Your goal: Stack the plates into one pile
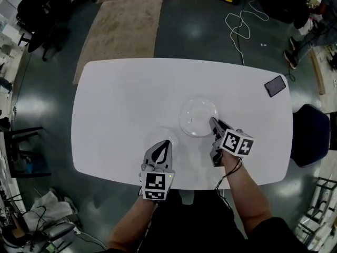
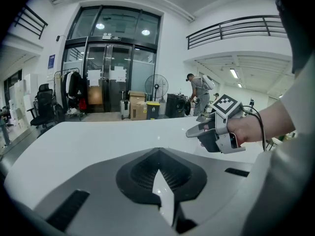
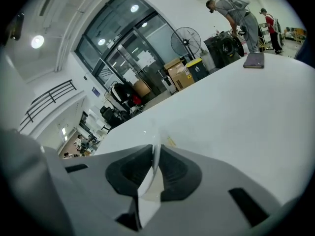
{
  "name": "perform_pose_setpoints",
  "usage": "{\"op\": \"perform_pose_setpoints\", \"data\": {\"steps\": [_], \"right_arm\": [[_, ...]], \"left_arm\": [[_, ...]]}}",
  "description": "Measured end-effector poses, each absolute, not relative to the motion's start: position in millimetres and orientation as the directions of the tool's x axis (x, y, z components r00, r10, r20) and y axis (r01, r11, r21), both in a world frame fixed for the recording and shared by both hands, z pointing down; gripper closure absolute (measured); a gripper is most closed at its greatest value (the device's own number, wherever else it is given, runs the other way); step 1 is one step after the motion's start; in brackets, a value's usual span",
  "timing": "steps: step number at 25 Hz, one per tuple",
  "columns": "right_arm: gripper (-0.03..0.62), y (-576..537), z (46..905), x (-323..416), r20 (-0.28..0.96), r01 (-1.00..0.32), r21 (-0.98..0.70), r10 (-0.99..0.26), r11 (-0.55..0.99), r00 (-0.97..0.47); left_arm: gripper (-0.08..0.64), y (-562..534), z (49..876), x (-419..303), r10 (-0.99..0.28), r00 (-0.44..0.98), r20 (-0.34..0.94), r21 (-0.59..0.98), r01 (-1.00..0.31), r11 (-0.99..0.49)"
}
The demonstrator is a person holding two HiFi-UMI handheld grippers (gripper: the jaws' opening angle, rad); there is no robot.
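Clear plate (image 1: 196, 115), right claw (image 1: 214, 123) tilted down (rim between jaws)

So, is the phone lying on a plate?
No, the phone lies on the bare table near its far right edge, well apart from the plate.

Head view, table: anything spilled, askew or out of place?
Nothing looks spilled or broken. The clear plate looks intact on the white table. The one stray item is a dark phone near the table's far right edge, well apart from the plate.
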State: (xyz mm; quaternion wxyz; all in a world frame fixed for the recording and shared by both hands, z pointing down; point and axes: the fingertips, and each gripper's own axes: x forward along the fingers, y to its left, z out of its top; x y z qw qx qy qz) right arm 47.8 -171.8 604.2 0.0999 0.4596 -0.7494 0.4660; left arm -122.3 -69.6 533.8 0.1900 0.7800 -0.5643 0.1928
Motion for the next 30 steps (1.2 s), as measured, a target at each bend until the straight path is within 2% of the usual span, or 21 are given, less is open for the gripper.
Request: {"op": "perform_pose_setpoints", "data": {"steps": [14,30], "right_arm": [[0.466,-171.5,627.4,48.9,0.698,-0.903,-0.351,-0.574,0.248,-0.429],[0.446,-168.7,642.8,39.7,0.735,-0.917,-0.266,-0.553,0.297,-0.393]], "left_arm": [[0.541,-70.4,539.3,-125.8,-0.803,0.285,0.524,0.087,-0.955,-0.282],[0.541,-65.3,541.6,-130.2,-0.804,0.278,0.526,0.094,-0.958,-0.271]]}}
